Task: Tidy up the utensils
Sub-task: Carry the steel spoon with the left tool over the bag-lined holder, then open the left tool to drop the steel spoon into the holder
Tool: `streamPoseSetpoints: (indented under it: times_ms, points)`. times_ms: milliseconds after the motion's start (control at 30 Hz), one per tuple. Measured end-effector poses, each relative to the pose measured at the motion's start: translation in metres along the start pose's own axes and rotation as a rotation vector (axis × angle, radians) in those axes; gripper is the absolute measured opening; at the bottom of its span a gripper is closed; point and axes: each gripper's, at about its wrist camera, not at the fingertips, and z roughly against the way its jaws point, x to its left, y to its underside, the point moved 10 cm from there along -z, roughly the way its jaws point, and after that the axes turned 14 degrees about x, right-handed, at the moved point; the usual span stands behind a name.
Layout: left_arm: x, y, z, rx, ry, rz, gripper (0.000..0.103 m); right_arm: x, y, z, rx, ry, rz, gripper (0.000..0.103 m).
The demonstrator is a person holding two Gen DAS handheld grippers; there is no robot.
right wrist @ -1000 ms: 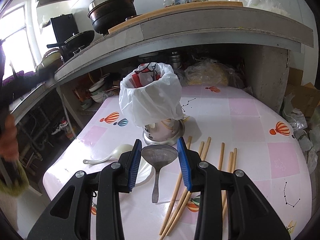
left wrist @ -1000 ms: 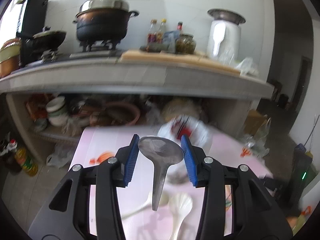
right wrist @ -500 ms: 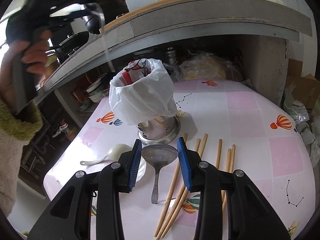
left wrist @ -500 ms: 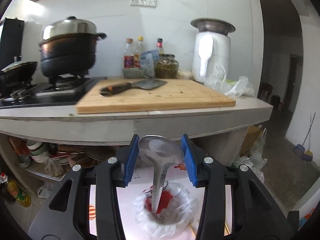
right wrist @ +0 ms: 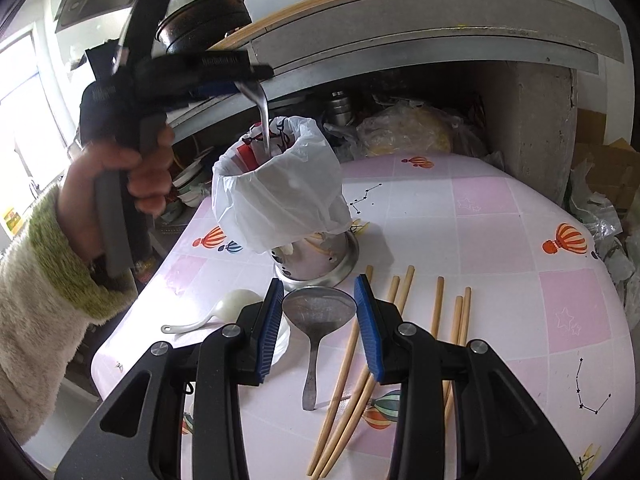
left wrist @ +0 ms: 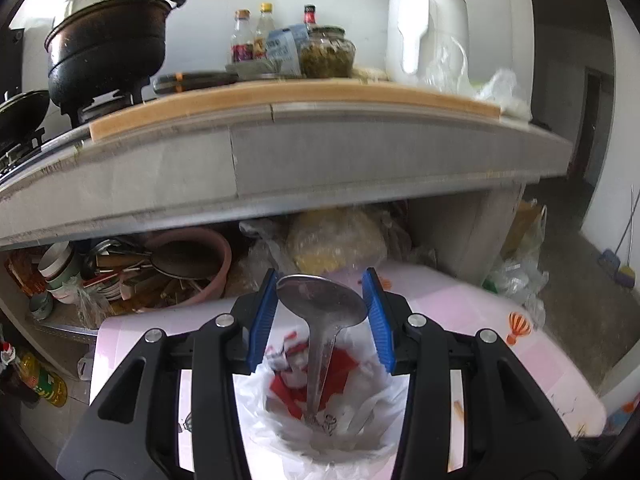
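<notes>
left gripper (left wrist: pixel 320 316) – pinching a metal spoon (left wrist: pixel 322 304) by the bowl, now swung over the bagged utensil holder (right wrist: pixel 280 196) with the handle dipping in | right gripper (right wrist: pixel 318 316) – part open, gripping a second spoon (right wrist: pixel 318 312) at the bowl, parked over the table (right wrist: pixel 520 280) | chopsticks (right wrist: pixel 400 340) still loose

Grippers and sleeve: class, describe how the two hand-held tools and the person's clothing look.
Each gripper, left and right, has black angular plastic arms with silver bolts and ribbed blue pads on its fingers. The left one has a grey pistol handle. The sleeve is fluffy, cream with a green cuff.
</notes>
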Motion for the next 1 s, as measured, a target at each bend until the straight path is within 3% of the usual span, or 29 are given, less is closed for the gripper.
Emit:
streamPoseSetpoints:
  times_ms: [367,733,1000]
  points:
    - [-0.006,0.029,-0.017,0.035,-0.062,-0.072,0.041,0.002,-0.001,0.000,0.003,0.014,0.011,0.036]
    - [-0.013,0.030,-0.013,0.021,-0.096,-0.117,0.043,0.003,-0.001,0.001,0.002,0.021,0.014,0.036]
    - [0.002,0.031,0.023,-0.017,-0.073,-0.052,0.064,0.002,-0.002,0.004,-0.002,0.026,0.005,0.036]
